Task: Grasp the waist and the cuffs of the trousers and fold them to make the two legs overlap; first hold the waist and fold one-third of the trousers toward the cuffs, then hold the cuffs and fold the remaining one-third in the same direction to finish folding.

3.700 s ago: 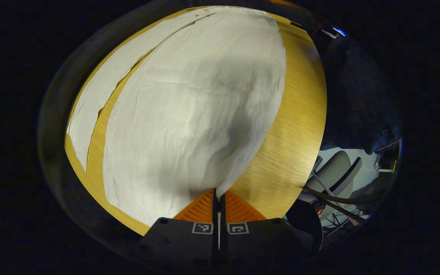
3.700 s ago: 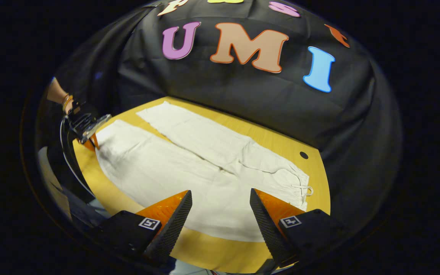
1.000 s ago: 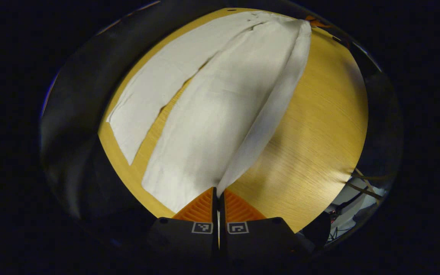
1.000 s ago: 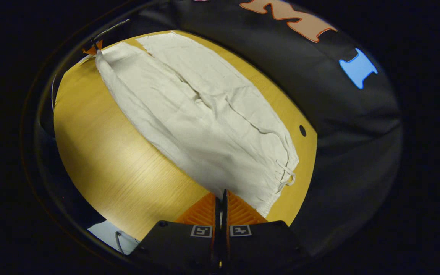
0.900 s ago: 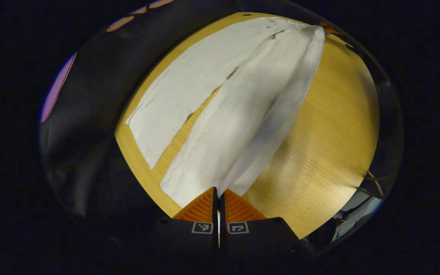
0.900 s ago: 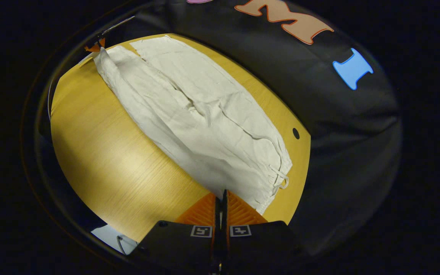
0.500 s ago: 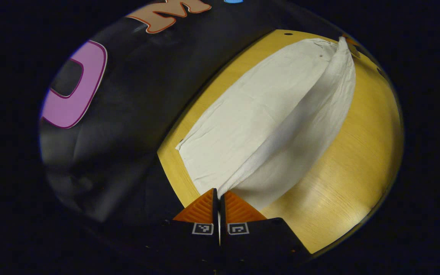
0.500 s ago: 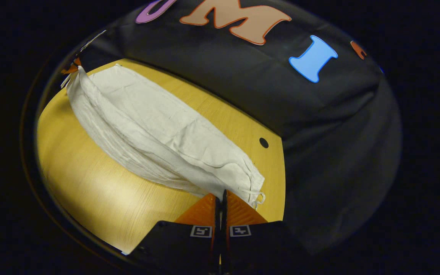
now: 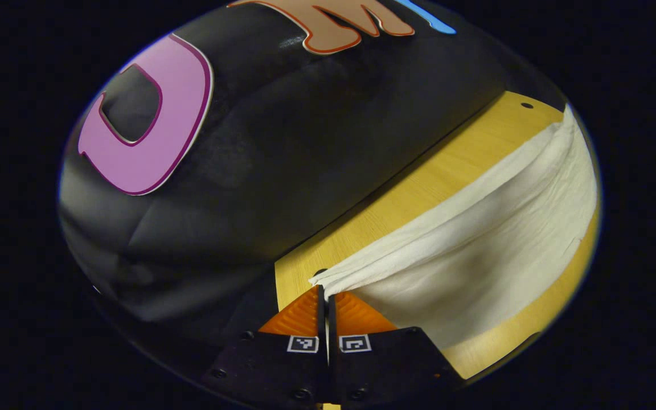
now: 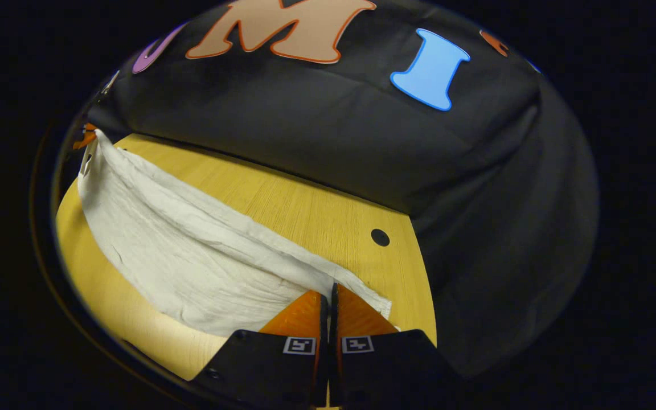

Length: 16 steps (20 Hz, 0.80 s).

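Desk [image 10: 282, 210]: light wood, small round hole [image 10: 380, 237] at 3 o'clock, black cloth wall behind.
Trousers [image 10: 191, 267]: pale, creased, folded lengthwise on desk.
Left hand-held gripper [image 9: 326, 296]: clenched on cuff end.
Right hand-held gripper [image 10: 331, 296]: clenched on waist end.

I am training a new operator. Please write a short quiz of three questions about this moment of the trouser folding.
1. True or false: the left gripper is shut on the trousers.
2. What does the right gripper hold?
A. nothing
B. the trousers
C. the wall cloth
3. Fill in: the trousers rest on a wooden ____.

Key: 1 true; 2 B; 3 table.
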### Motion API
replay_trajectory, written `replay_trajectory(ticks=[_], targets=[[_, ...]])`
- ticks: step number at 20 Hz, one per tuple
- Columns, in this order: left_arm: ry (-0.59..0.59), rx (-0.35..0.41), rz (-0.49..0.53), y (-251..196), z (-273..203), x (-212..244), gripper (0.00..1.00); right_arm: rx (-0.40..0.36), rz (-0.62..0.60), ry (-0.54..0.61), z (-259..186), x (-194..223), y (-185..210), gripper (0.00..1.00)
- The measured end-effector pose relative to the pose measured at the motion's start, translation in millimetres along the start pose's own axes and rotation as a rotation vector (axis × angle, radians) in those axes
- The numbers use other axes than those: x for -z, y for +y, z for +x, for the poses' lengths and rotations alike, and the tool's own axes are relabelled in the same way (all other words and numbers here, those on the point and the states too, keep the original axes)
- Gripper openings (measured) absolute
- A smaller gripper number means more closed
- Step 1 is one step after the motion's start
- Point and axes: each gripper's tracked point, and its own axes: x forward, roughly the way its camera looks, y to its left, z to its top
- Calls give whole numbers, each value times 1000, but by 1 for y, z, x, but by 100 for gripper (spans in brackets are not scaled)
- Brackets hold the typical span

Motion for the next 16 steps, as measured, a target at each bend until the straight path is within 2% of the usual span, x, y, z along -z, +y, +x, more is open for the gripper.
replay_trajectory(ticks=[4, 6, 8, 9, 10, 11, 12, 13, 14, 16], targets=[[65, -16, -16, -25, 48, 10, 0, -30, 92, 26, 45, 7, 10, 2], [94, -25, -48, -24, 65, 26, 0, -53, 90, 59, 62, 19, 17, 4], [92, -52, -89, -11, 66, 36, 6, -67, 80, 86, 78, 29, 19, 8], [90, -61, -109, -11, 68, 35, 21, -77, 90, 96, 82, 33, 21, 8], [83, -67, -135, -10, 66, 33, 31, -87, 107, 104, 85, 36, 21, 16], [69, -68, -172, -14, 68, 36, 53, -97, 125, 107, 85, 36, 20, 29], [50, -68, -214, -15, 62, 32, 76, -105, 141, 107, 84, 35, 18, 68], [29, -74, -257, -14, 62, 30, 98, -106, 158, 105, 83, 35, 14, 79], [6, -72, -295, -13, 55, 23, 96, -106, 174, 99, 82, 34, 8, 97], [-26, -74, -351, -10, 44, 14, 96, -97, 210, 85, 72, 30, -7, 98]])
